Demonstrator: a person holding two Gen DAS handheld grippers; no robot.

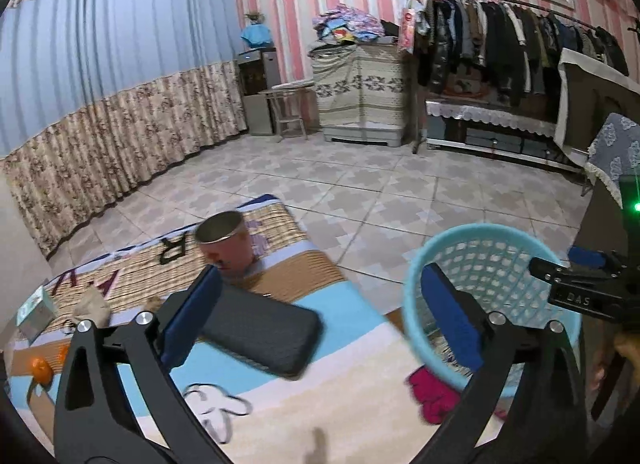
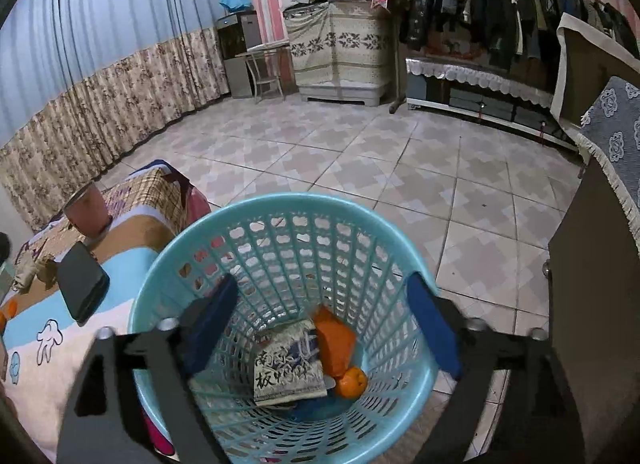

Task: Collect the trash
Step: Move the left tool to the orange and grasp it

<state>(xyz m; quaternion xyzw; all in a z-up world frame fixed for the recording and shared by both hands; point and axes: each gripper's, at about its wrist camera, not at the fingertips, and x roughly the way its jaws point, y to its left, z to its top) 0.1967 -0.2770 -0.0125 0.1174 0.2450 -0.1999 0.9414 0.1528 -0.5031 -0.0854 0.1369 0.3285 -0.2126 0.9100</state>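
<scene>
In the right wrist view my right gripper (image 2: 324, 328) hangs open over the turquoise mesh basket (image 2: 280, 203), with nothing between its blue pads. In the basket lie a printed snack packet (image 2: 288, 364), an orange wrapper (image 2: 334, 340) and a tangerine (image 2: 351, 382). In the left wrist view my left gripper (image 1: 320, 316) is wide open above the table, holding nothing. A black case (image 1: 260, 332) lies on the cloth just past its left finger. The basket (image 1: 492, 232) stands behind its right finger. Crumpled paper (image 1: 92, 304) and tangerines (image 1: 40, 370) lie at the far left.
A metal cup (image 1: 224, 240) stands at the table's far edge, and a small box (image 1: 32, 310) sits at the left. A red cloth (image 1: 432, 396) lies beside the basket. Tiled floor (image 2: 360, 151) spreads beyond, with a dark cabinet (image 2: 592, 264) at the right.
</scene>
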